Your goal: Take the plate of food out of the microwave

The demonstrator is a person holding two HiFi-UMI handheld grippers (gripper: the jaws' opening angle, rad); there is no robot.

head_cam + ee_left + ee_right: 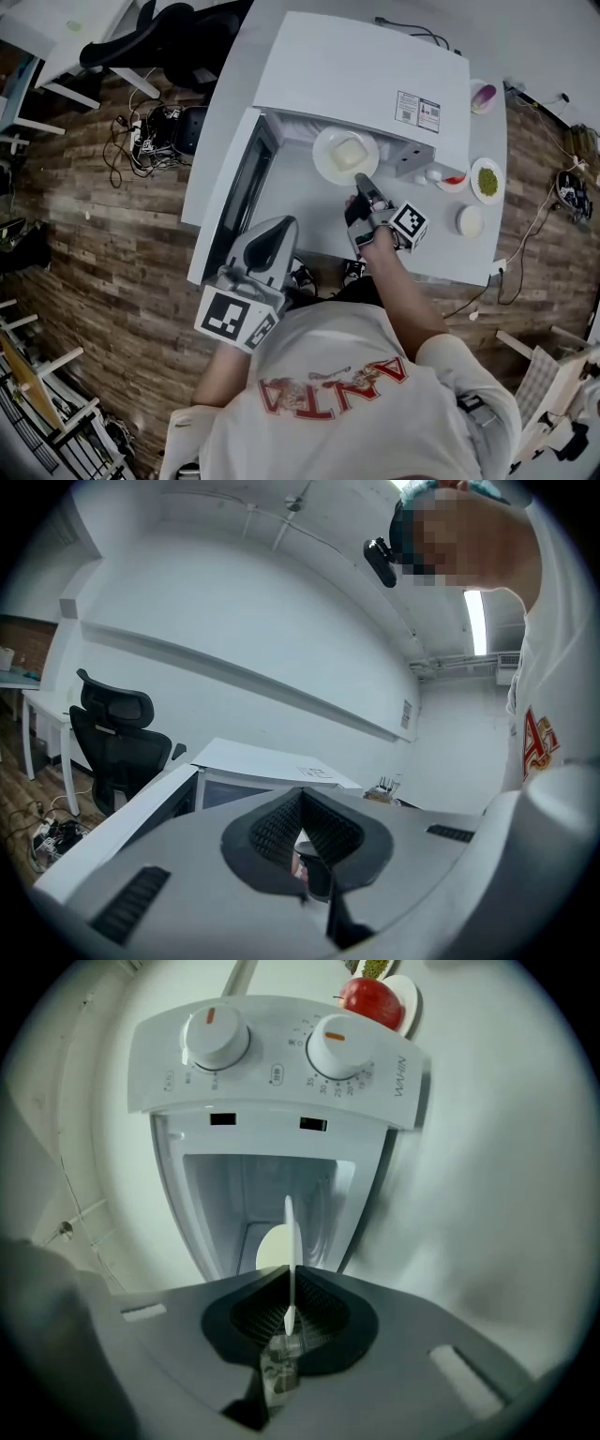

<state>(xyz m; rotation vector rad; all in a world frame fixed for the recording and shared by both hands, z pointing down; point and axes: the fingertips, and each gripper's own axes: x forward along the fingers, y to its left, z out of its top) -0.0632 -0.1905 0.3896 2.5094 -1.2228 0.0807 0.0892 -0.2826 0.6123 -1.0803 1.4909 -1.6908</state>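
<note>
Seen from above in the head view, the white microwave [366, 75] has its door [225, 197] swung open to the left. A white plate [345, 155] carrying a pale yellow block of food [347, 152] is level at the cavity's mouth. My right gripper [364, 186] is shut on the plate's near rim. In the right gripper view the plate [289, 1241] shows edge-on between the pads of my right gripper [289, 1279], in front of the open cavity and the two knobs [333, 1044]. My left gripper [281, 228] hangs beside the open door, its jaws [300, 799] together with nothing in them.
Small dishes stand on the white table [441, 262] right of the microwave: one with green food [487, 180], a white bowl [470, 221], one with something purple [483, 97]. A black office chair [159, 37] and floor cables [141, 131] lie to the left.
</note>
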